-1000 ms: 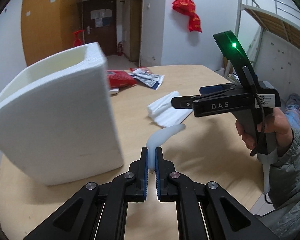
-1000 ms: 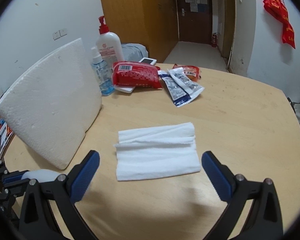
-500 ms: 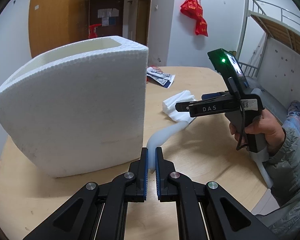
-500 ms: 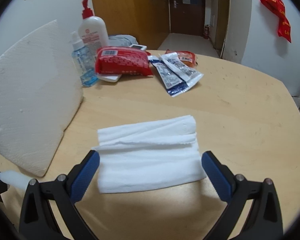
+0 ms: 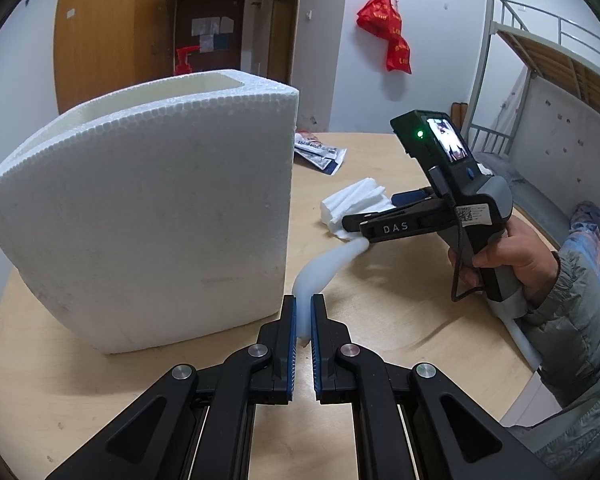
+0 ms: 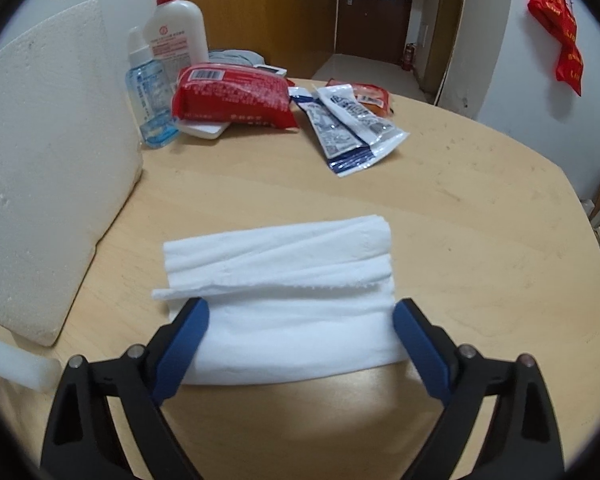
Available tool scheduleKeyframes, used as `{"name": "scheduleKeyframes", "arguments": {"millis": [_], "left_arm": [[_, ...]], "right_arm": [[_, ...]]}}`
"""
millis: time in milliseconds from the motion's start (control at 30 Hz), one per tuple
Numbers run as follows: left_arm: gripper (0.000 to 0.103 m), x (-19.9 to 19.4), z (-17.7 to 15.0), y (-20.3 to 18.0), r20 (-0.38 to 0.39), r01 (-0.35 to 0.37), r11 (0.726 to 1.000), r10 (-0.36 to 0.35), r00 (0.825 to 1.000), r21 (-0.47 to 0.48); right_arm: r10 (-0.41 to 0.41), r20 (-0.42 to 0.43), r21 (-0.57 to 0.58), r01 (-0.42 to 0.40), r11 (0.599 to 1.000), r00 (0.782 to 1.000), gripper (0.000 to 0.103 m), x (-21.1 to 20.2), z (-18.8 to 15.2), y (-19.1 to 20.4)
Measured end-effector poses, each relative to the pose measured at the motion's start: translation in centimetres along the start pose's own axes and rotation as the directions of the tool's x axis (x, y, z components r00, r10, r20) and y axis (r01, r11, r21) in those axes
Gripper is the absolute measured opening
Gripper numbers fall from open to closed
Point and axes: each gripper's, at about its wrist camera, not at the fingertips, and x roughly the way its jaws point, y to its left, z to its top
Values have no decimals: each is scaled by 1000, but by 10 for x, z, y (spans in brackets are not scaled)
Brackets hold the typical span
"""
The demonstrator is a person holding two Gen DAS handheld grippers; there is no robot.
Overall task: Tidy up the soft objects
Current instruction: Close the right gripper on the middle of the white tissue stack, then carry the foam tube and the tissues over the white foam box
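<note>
Crosswise, folded towel [image 6: 284, 304] (long axis sideways)

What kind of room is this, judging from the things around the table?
Probably a dormitory room: a metal bunk bed by the wall, an entry door down a short hallway, and lotion on the table.

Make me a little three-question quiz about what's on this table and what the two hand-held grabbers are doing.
1. True or false: the left gripper is shut on the white foam strip.
2. What lies between the right gripper's open fingers? A) red packet B) folded white towel C) pump bottle
3. Fill in: the white foam box stands on the wooden ____.

Key:
1. True.
2. B, the folded white towel; the fingers, having just closed a little, flank it and do not visibly squeeze it.
3. Table.
</note>
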Motion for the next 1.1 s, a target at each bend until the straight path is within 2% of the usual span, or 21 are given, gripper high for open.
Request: {"name": "scheduleKeyframes", "arguments": {"millis": [167,233,267,300,333,367,467,700,1100], "left_arm": [[7,-3,1,0,4,-2,1000,2,1000,0],[7,-5,1,-1,9,-4,1000,4,1000,2],[7,-5,2,-1,10,-6,1000,6,1000,3],[7,-6,2,-1,10,-7,1000,7,1000,4],[7,-7,2,-1,10,-7,1000,7,1000,5],[7,-7,2,-1,10,-6,1000,6,1000,5],[7,-10,2,-3,15,-7,1000,7,1000,10],[7,-17,2,-3,35,-6,1000,6,999,8],[7,-43,-4,-5,77,-22,1000,22,997,2]], "right_arm": [[-4,-14,4,4,1000,1000,95,0,0,-1],[-8,-8,6,8,1000,1000,88,-2,-1,-1],[-7,-3,5,7,1000,1000,77,-4,0,-1],[-9,9,4,9,1000,1000,56,-7,-1,-1],[-9,11,4,9,1000,1000,46,-9,0,-1],[-14,10,9,14,1000,1000,31,-11,-1,-2],[-13,5,12,13,1000,1000,14,-12,-3,-1],[31,16,56,-32,998,999,13,-27,-12,-3],[53,132,61,-62,996,990,13,-103,-36,8]]}}
